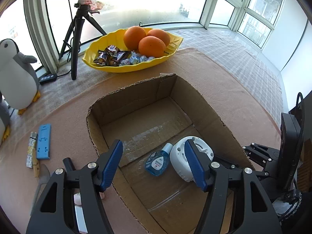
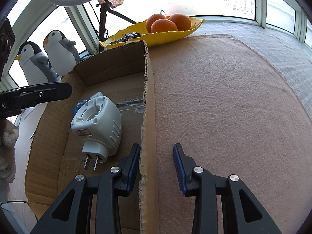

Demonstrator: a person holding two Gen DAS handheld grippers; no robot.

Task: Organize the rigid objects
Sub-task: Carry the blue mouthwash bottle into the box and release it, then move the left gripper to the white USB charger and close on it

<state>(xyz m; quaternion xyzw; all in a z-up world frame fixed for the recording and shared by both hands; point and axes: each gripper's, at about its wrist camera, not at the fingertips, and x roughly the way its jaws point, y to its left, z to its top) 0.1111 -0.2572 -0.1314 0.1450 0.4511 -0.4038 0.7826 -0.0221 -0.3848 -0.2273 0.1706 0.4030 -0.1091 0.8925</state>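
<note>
Inside the open cardboard box (image 1: 136, 124), a white plug-in unit (image 2: 97, 122) lies touching a blue bottle (image 1: 158, 160) at its 9 o'clock, while the left gripper (image 1: 154, 163) and right gripper (image 2: 157, 167) gape wide, empty, the right straddling the box wall.

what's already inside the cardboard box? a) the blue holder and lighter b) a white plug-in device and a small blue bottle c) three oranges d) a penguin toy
b: the white plug-in device and small blue bottle lie on the cardboard box floor.
</note>
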